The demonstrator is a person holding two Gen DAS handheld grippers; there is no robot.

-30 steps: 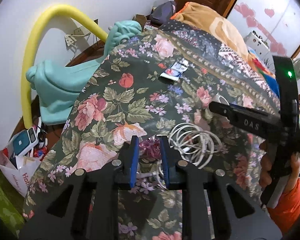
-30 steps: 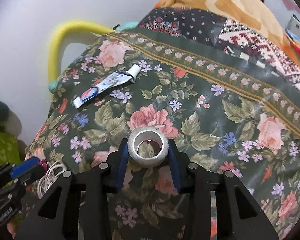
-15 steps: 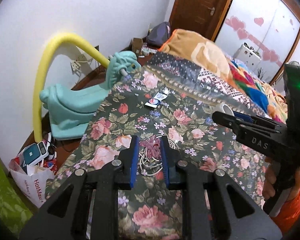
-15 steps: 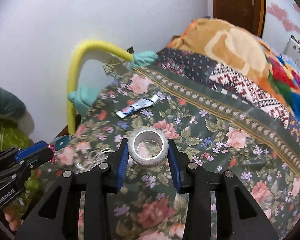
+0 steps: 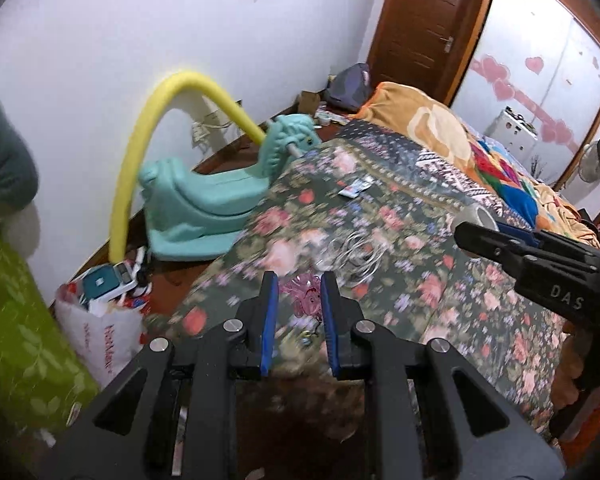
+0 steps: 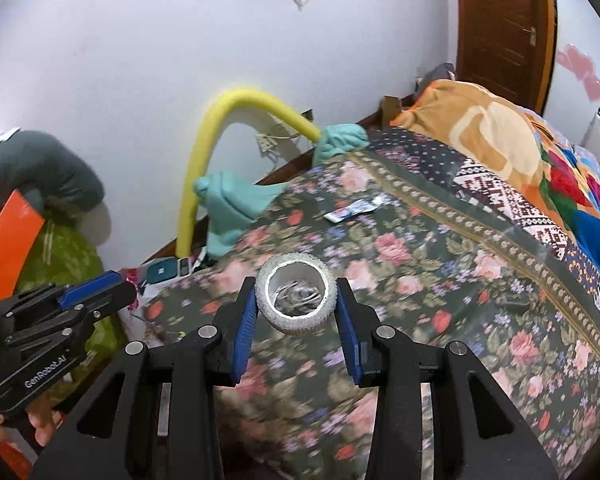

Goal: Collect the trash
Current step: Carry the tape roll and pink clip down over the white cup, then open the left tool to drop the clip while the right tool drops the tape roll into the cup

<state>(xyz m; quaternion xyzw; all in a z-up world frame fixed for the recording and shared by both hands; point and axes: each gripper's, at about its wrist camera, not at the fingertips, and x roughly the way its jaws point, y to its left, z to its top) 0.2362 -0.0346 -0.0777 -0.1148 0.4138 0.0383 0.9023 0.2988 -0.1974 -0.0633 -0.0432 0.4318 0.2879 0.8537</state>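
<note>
While the right gripper is raised above the bed, its two blue-padded fingers pinch a white ring-shaped roll of tape with a rough outer face, one pad on each side of the roll, whose open core faces the camera. In the left wrist view the left gripper has its blue pads a narrow gap apart with a crumpled pink-purple scrap of wrapper pinched between them; the right wrist view shows that same scrap as a small pink tuft at the left gripper's tips.

Below both grippers lies the dark green bedspread printed with pink roses. On it, just beyond the left gripper's tips, sits a loose coil of white cable, which also shows through the core of the tape roll in the right view. Farther up the spread, well apart from the coil, a flattened white and blue tube with a white cap lies on its side.

Off the bed's left edge, a white plastic shopping bag with red lettering stands on the floor with boxes inside. Behind it is a teal plastic ride-on toy with a bent yellow foam tube arching over it against the white wall. At the far end are an orange patterned blanket and a brown wooden door.
</note>
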